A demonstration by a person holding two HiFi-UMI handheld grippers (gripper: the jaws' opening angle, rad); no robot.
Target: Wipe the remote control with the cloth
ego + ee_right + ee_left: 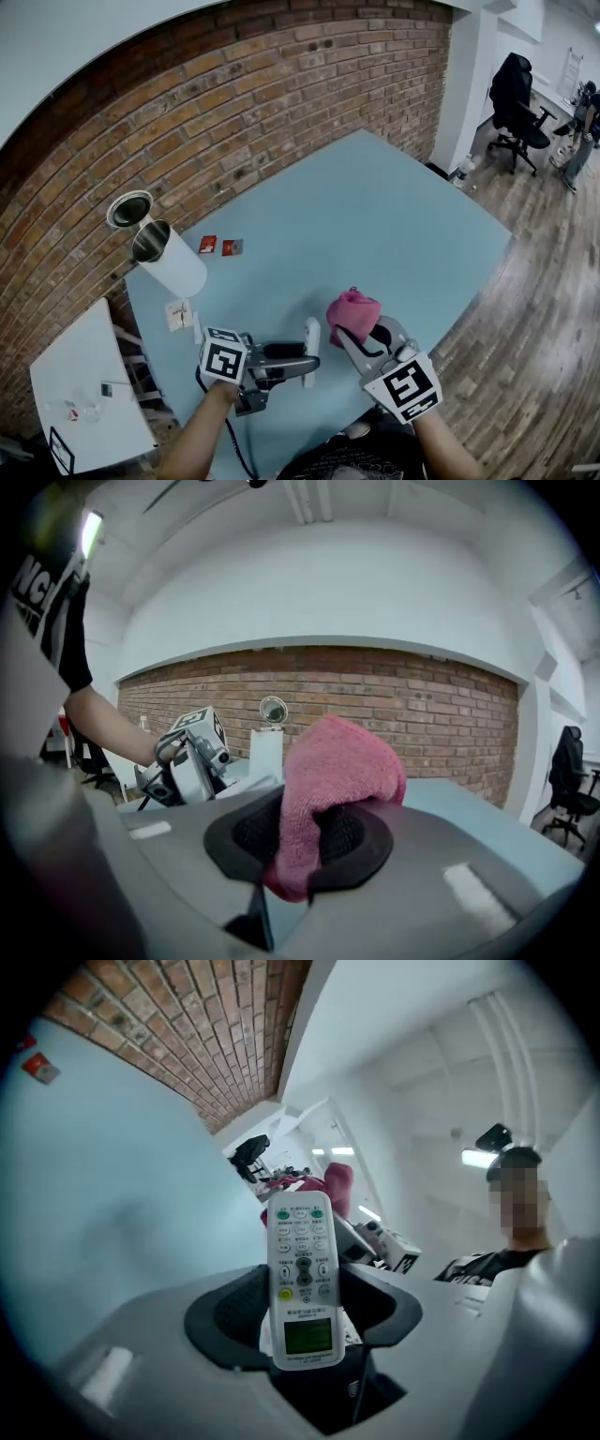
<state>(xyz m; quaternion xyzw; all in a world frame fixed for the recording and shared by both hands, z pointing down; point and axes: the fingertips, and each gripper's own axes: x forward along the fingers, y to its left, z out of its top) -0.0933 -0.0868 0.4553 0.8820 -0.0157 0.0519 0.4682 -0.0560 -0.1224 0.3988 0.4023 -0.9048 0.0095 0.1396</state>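
My left gripper [302, 360] is shut on a white remote control [311, 339], held above the near edge of the light blue table [375, 225]. In the left gripper view the remote [301, 1269] stands upright between the pads, buttons and small green screen facing the camera; the gripper [302, 1321] grips its lower half. My right gripper [361, 339] is shut on a pink cloth [353, 314], just right of the remote and apart from it. In the right gripper view the cloth [333, 771] bulges up out of the gripper [300, 841], and the left gripper [187, 761] shows to its left.
A white cylindrical container [169, 253] with an open lid stands at the table's far left by the brick wall. Two small red packets [208, 244] and a paper card [178, 314] lie near it. A white side table [84, 394] is at lower left, an office chair [516, 103] at far right.
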